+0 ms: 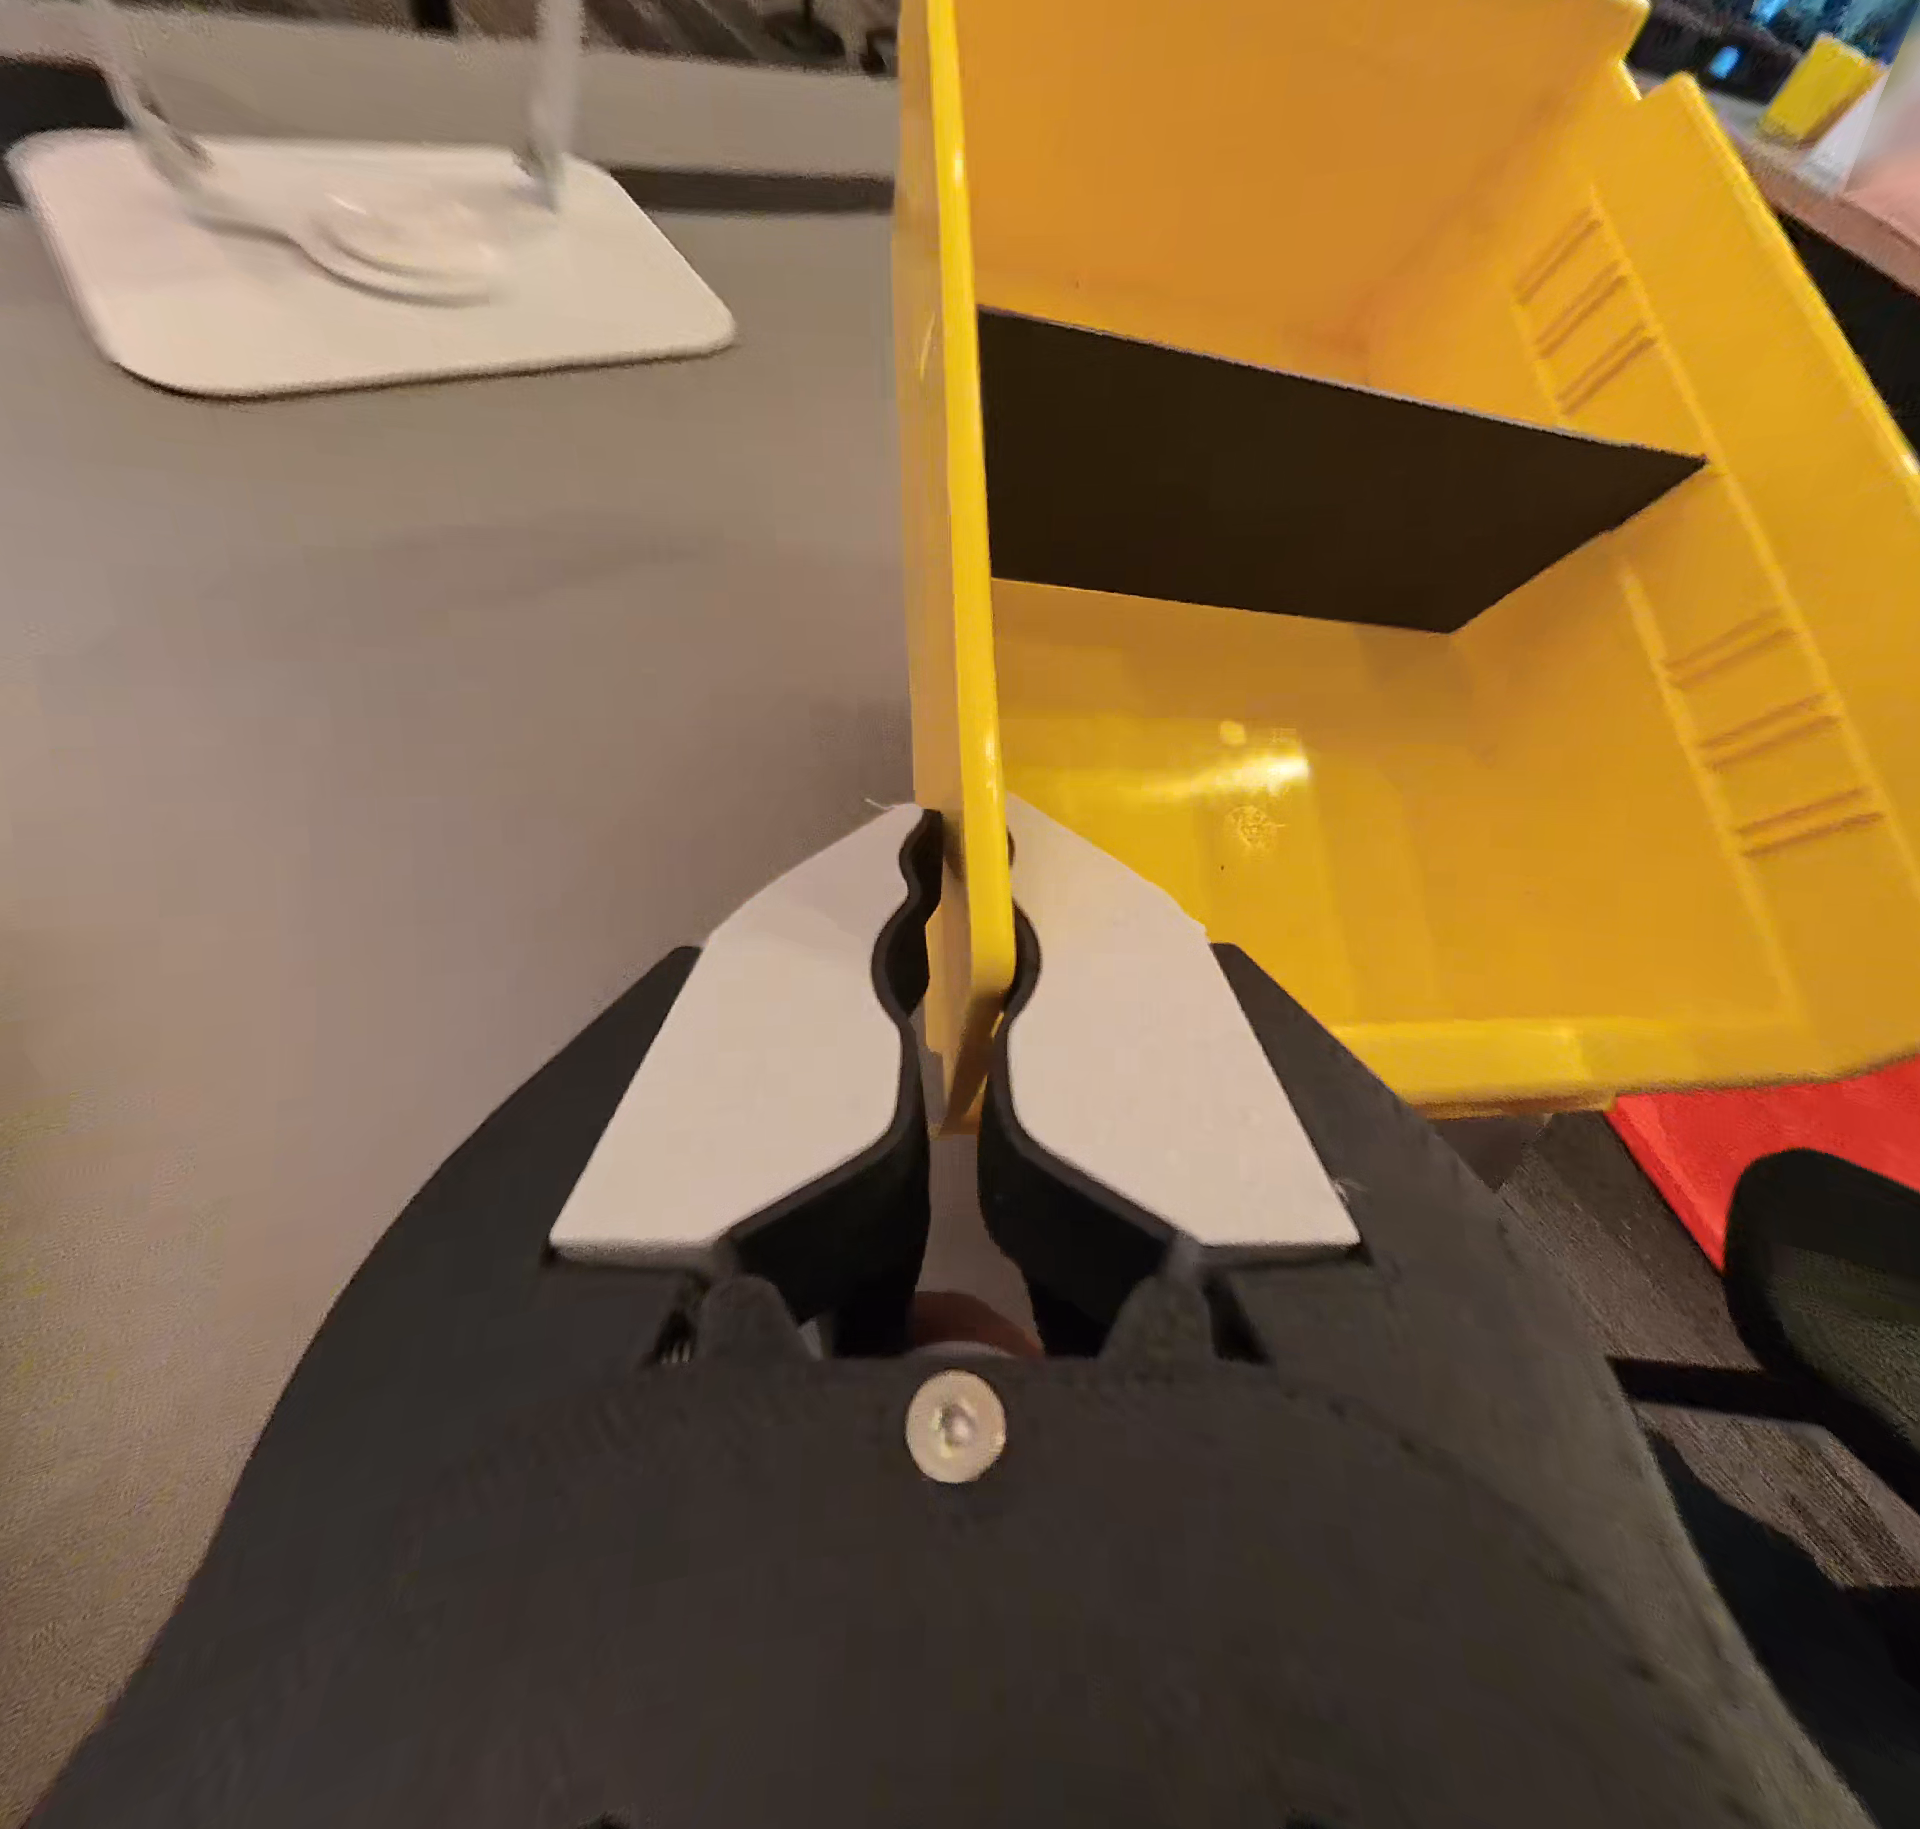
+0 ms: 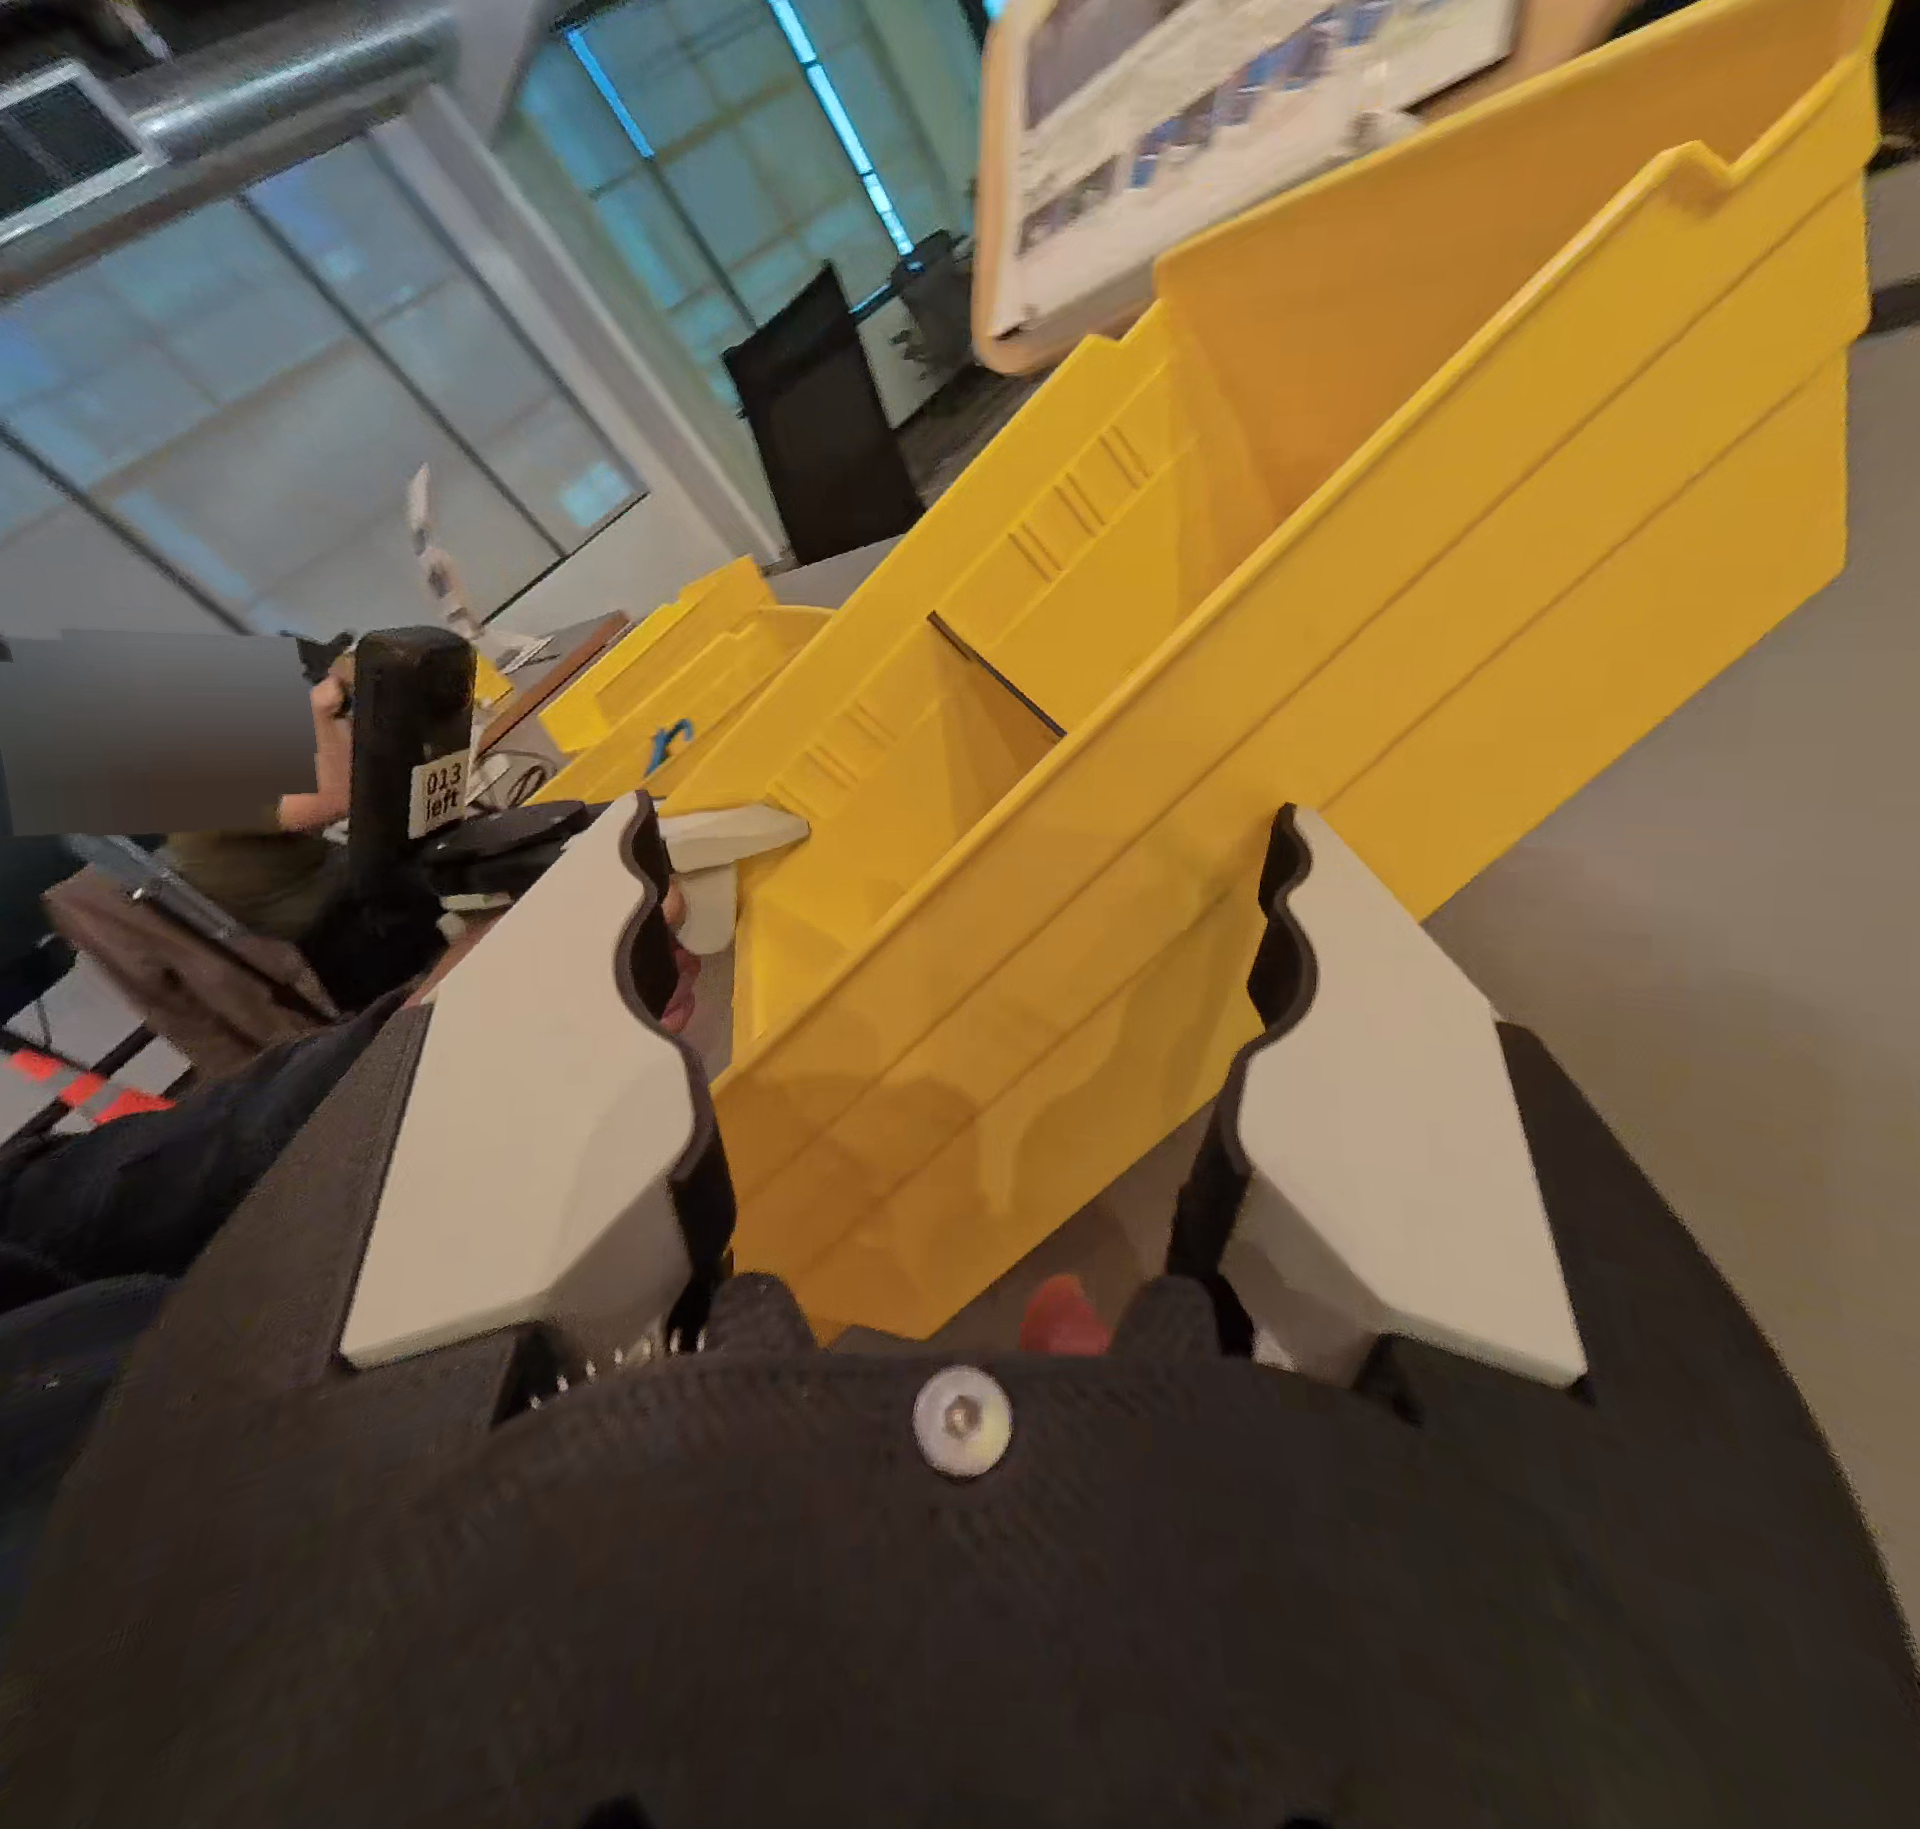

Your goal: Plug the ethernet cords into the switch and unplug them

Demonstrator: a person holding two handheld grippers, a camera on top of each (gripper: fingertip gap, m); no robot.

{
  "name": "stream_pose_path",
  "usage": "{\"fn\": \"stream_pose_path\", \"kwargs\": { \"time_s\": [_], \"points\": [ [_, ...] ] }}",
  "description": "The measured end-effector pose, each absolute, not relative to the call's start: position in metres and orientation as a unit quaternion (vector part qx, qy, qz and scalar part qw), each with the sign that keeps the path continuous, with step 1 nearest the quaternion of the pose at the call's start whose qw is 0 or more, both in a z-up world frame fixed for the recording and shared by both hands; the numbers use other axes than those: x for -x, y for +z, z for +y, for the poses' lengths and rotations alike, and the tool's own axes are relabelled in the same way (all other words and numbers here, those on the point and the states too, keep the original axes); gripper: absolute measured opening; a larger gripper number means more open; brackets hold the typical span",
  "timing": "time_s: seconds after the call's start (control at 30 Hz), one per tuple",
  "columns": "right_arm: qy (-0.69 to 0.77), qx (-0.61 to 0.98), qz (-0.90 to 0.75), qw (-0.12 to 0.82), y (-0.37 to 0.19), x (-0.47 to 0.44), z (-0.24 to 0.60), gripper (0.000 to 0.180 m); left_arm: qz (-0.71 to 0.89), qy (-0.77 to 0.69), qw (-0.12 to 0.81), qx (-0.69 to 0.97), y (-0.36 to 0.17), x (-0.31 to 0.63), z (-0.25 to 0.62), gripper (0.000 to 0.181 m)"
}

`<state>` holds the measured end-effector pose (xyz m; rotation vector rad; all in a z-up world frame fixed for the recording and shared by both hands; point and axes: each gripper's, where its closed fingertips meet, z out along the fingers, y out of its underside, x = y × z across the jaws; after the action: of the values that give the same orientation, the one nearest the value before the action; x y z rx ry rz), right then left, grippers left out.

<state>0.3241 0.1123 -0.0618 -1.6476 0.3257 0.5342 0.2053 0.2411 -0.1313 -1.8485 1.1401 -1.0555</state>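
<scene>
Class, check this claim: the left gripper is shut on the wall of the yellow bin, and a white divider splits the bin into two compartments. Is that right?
One detail is wrong: the divider is black, not white, as the left wrist view shows. The left gripper is indeed shut on the wall of the yellow bin.

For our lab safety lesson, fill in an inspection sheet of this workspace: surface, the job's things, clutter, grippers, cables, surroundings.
Surface: grey table, mostly bare.
Job's things: no switch or ethernet cords seen.
Clutter: yellow bin with a black divider, nothing seen inside; white stand base; more yellow bins behind.
Grippers: left gripper shut on the yellow bin's side wall; right gripper open, jaws either side of the bin's corner, not gripping.
Cables: nothing seen.
Surroundings: glass partitions, poster board, black chair.
</scene>
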Motion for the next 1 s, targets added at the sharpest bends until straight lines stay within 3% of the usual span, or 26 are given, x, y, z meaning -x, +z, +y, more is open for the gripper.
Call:
{"fn": "stream_pose_path", "kwargs": {
  "time_s": [0.33, 0.47, 0.67, 0.77, 0.9, 1.0],
  "points": [
    [0.185, 0.776, 0.211, 0.564, -0.115, -0.396, 0.075, 0.093, 0.497, -0.391, 0.284, 0.72, -0.177, -0.268, 0.195, 0.008],
    [0.132, 0.816, 0.206, 0.524, -0.133, -0.415, 0.068, 0.097, 0.524, -0.389, 0.289, 0.7, -0.175, -0.284, 0.171, 0.016],
    [0.054, 0.854, 0.214, 0.471, -0.146, -0.473, 0.042, 0.071, 0.564, -0.416, 0.252, 0.667, -0.174, -0.316, 0.114, 0.032],
    [-0.029, 0.886, 0.193, 0.422, -0.155, -0.504, 0.025, 0.049, 0.567, -0.46, 0.214, 0.649, -0.169, -0.331, 0.087, 0.043],
    [-0.071, 0.902, 0.173, 0.389, -0.159, -0.529, 0.017, 0.033, 0.586, -0.46, 0.277, 0.607, -0.142, -0.331, 0.091, 0.063],
    [-0.1, 0.914, 0.159, 0.36, -0.162, -0.543, 0.012, 0.021, 0.57, -0.456, 0.332, 0.597, -0.098, -0.302, 0.123, 0.056]
  ]
}}
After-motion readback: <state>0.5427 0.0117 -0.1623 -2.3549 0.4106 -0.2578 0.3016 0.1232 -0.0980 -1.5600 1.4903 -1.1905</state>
